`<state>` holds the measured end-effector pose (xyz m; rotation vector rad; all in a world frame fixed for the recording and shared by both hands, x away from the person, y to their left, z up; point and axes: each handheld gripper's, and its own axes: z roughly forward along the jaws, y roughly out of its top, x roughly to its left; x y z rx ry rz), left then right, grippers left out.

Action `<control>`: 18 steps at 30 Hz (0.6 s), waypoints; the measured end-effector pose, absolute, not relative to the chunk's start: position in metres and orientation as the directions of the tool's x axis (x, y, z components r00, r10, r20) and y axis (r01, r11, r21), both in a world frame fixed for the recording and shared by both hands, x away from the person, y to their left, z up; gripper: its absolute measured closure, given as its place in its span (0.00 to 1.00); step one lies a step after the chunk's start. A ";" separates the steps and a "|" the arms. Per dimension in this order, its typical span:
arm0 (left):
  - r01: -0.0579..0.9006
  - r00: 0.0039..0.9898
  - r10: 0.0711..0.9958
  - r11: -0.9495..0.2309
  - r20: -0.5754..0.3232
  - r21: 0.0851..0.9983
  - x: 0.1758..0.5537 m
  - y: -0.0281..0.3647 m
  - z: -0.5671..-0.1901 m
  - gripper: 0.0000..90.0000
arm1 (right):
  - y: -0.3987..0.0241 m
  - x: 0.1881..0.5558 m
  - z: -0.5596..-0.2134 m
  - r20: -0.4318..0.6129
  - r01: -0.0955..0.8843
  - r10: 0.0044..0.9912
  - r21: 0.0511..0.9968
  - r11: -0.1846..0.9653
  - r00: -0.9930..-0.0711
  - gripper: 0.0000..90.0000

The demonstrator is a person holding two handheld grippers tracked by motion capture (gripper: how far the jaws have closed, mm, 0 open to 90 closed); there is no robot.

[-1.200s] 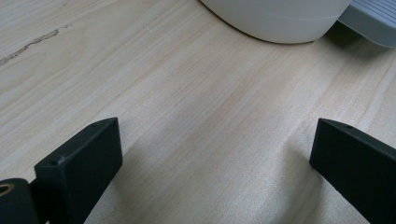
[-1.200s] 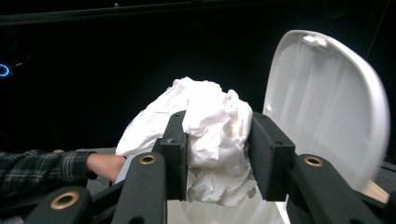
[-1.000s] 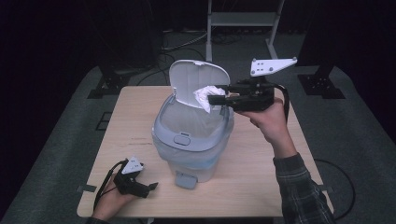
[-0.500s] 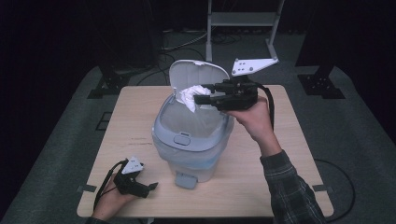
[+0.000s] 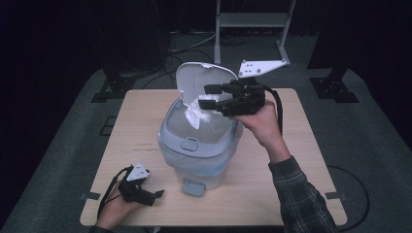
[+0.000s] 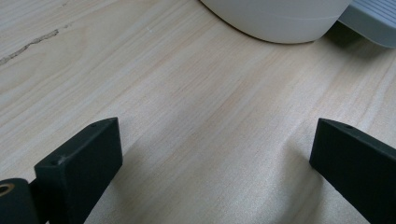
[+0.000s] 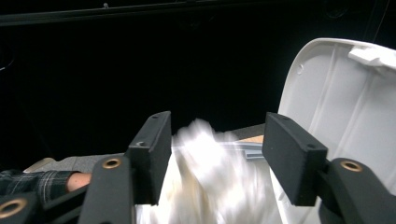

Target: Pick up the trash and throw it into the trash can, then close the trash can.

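A pale grey pedal bin [image 5: 200, 145] stands mid-table with its white lid [image 5: 194, 80] tipped up. Over its mouth a person's right hand holds my right gripper [image 5: 205, 96] level. Its jaws have just been opening. A crumpled white tissue [image 5: 197, 114] hangs between and below them. In the right gripper view the tissue [image 7: 210, 177] is blurred between the spread jaws of the right gripper [image 7: 217, 140], and a gap shows at the right pad. My left gripper [image 5: 154, 196] rests open on the table at the front left, and in its own view nothing lies between the jaws of the left gripper [image 6: 215, 154].
The bin's foot pedal [image 5: 193, 187] sticks out toward the person, and the bin's base [image 6: 280, 18] sits just ahead of the left gripper. The wooden table [image 5: 311, 160] has bare room on both sides of the bin. Dark stands and a white frame [image 5: 252, 19] lie beyond it.
The right gripper has moved left to over the bin's mouth. Its jaws now stand wider, and the tissue sags lower toward the bin. The left hand has not moved.
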<state>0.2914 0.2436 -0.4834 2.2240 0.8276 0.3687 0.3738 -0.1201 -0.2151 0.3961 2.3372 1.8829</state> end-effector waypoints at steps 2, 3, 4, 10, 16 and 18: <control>0.451 0.753 0.658 -0.532 0.015 0.717 0.291 0.244 -0.483 0.02 | -0.120 0.374 -0.215 0.074 0.129 0.276 0.974 0.188 -0.958 0.43; 0.451 0.753 0.658 -0.532 0.015 0.717 0.291 0.244 -0.483 0.02 | -0.121 0.373 -0.215 0.076 0.130 0.273 0.973 0.188 -0.959 0.43; 0.451 0.753 0.658 -0.532 0.015 0.716 0.291 0.244 -0.483 0.02 | -0.122 0.373 -0.215 0.073 0.128 0.273 0.974 0.190 -0.959 0.43; 0.450 0.752 0.659 -0.532 0.016 0.717 0.291 0.244 -0.483 0.02 | -0.128 0.368 -0.217 0.073 0.127 0.267 0.974 0.190 -0.961 0.51; 0.451 0.753 0.658 -0.532 0.015 0.716 0.291 0.244 -0.483 0.02 | -0.147 0.361 -0.218 0.057 0.118 0.283 0.972 0.201 -0.957 0.58; 0.451 0.752 0.659 -0.532 0.016 0.717 0.291 0.244 -0.483 0.02 | -0.155 0.361 -0.218 0.050 0.115 0.298 0.972 0.205 -0.953 0.62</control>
